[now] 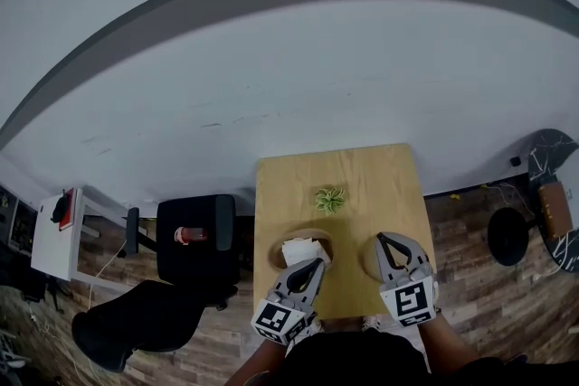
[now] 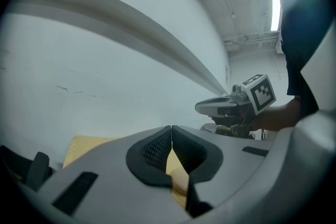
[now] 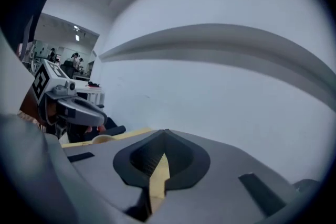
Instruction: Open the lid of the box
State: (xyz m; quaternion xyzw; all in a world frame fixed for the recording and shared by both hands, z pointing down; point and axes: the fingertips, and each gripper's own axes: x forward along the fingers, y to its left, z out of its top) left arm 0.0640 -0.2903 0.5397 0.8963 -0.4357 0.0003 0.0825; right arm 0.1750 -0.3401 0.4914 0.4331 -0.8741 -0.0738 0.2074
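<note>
Left gripper [image 1: 317, 265]: jaw tips meet with nothing clamped, just beside the round wooden box [image 1: 279, 256], whose white contents show, at the near edge of the wooden table [image 1: 362, 176]. Right gripper [image 1: 381, 240]: jaws together, over a round wooden disc [image 1: 370, 263]. A small plant [image 1: 329, 199] stands behind.

Left gripper [image 1: 318, 263] and right gripper [image 1: 381, 238] are grey, black-padded.

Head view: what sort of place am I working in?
Probably an office or lab workspace: a small wooden table against a plain white wall, a black office chair on wood-look flooring, and a white desk off to the left.
</note>
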